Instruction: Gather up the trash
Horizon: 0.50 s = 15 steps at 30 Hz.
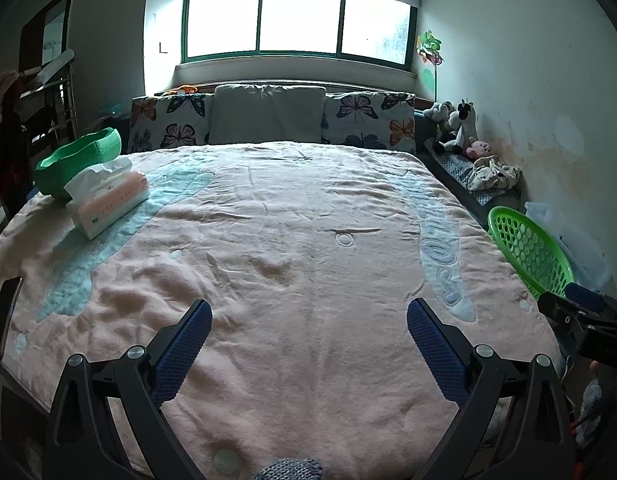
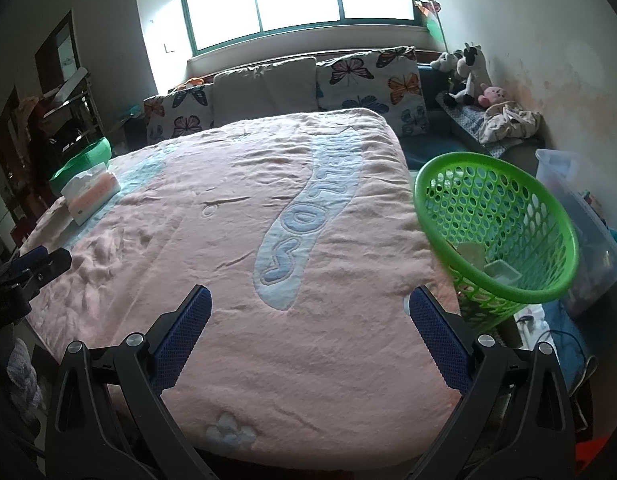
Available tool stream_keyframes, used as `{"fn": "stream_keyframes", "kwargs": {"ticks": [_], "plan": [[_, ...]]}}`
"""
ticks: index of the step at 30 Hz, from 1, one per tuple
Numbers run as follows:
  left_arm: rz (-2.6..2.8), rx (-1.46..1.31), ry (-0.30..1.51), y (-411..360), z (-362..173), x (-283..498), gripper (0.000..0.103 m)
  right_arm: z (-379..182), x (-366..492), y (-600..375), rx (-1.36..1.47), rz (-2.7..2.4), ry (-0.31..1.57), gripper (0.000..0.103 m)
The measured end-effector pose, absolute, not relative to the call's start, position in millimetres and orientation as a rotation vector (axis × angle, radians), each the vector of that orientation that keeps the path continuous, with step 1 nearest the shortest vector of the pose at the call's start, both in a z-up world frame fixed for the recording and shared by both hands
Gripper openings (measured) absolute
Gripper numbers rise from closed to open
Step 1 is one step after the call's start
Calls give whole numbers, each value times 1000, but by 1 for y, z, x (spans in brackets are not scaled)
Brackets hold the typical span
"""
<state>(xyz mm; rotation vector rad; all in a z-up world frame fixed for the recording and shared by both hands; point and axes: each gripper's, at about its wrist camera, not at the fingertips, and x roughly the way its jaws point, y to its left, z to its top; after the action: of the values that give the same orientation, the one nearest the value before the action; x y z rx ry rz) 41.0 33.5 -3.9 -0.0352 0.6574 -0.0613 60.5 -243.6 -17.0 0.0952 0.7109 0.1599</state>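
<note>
left hand-held gripper (image 1: 308, 312) spread wide, empty | right hand-held gripper (image 2: 308, 300) likewise | green basket (image 2: 508, 292) beside bed (image 2: 228, 240) edge, within reach, holds scraps | blanket looks cleared

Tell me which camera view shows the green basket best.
The right wrist view: the green basket fills its right side, showing the whole rim, mesh wall and pale items inside. The left wrist view catches only part of it at the bed's right edge, contents hidden.
</note>
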Motion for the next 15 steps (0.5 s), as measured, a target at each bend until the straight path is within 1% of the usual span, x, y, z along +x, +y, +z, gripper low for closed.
{"fn": "stream_keyframes", "kwargs": {"ticks": [15], "plan": [[-73,-29,665,20,-7,40,95,-18,59,-248,115,165,714,98]]}}
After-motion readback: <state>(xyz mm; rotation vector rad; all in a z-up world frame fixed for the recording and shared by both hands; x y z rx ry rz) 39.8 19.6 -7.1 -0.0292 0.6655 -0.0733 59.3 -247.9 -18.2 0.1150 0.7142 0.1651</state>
